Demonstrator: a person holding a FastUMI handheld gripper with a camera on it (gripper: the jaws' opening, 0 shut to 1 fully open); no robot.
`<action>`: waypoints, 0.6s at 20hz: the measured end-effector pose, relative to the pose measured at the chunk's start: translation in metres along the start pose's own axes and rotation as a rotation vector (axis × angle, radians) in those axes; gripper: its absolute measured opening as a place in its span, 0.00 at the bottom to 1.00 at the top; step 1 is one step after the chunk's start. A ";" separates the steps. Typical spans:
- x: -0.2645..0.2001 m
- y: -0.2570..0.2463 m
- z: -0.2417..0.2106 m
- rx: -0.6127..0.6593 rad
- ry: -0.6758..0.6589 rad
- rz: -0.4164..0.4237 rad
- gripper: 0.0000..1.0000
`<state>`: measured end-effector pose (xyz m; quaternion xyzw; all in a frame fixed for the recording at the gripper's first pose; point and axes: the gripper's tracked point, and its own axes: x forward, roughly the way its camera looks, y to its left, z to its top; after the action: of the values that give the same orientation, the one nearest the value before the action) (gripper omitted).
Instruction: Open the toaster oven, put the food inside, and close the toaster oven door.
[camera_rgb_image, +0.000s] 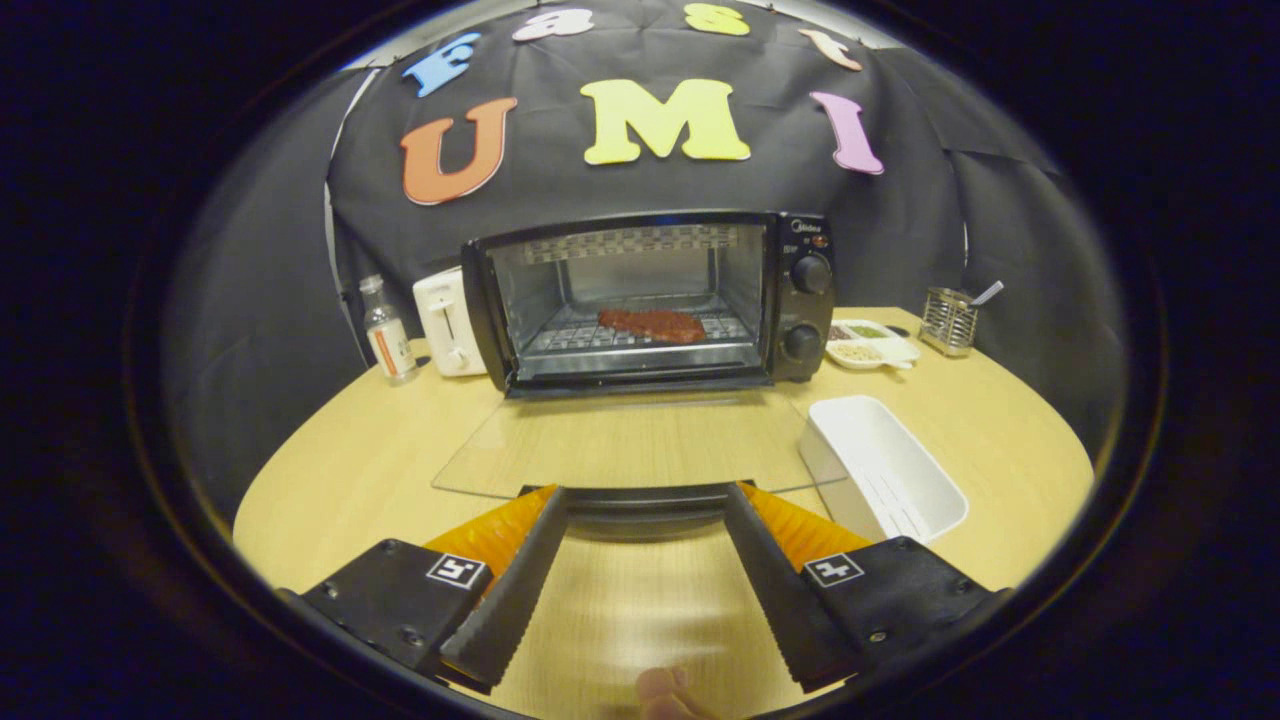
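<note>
fingers: the gripper (645, 500) has its two fingers spread wide apart, pinching nothing. the tips sit at either end of the door handle (645, 497), and i cannot tell if they touch it.
toaster oven: the toaster oven (650, 300) stands at 12 o'clock from the fingers, at the far side of the desk (350, 470).
door: the glass door (620, 440) is open and lies flat, reaching from the oven toward the fingers.
food: the reddish-brown food (652, 324) lies on the rack inside the oven.
white tray: an empty white tray (885, 465) sits at 2 o'clock, just beside the door.
other things: a white toaster (447, 322) and a small bottle (388, 340) stand at 10 o'clock beside the oven. a snack dish (870, 345) and a wire holder (947, 320) sit at 1 o'clock.
</note>
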<state>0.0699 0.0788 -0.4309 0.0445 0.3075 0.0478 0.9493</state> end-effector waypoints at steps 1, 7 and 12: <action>0.003 0.002 -0.007 -0.001 0.023 0.002 1.00; 0.018 0.001 -0.029 0.013 0.131 -0.026 1.00; 0.019 0.001 -0.029 -0.010 0.141 -0.027 1.00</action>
<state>0.0679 0.0840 -0.4654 0.0322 0.3739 0.0393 0.9261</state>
